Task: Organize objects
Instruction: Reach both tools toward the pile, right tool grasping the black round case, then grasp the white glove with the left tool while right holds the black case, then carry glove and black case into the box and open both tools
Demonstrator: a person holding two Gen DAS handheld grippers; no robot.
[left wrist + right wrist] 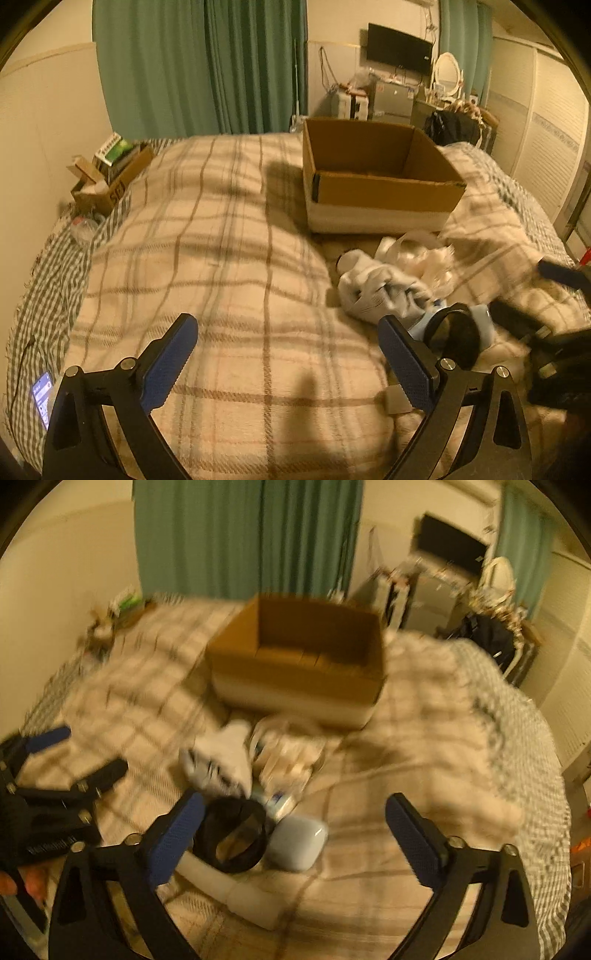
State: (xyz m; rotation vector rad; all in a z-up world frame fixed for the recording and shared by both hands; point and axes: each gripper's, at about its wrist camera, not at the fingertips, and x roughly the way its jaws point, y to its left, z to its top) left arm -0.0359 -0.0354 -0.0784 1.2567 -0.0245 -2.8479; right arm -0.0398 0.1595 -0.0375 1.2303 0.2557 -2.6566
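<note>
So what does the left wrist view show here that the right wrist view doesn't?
Only the left shows the lit phone at the bed's edge.

Only the right shows a white tube under the black ring, and the pale blue case clearly.

Both share the cardboard box, the white cloth pile, the plaid blanket, green curtains and both open grippers: left, right.

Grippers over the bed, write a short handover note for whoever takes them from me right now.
Left gripper: open, holding nothing, above the plaid blanket.
Right gripper: open, holding nothing, over the pile.
Pile in front of the cardboard box: white cloth, black ring-shaped thing, pale blue case, white tube; the rest is too blurred to name.
Done: nothing visible in the box.
Left: presumably move the pile into it.
</note>
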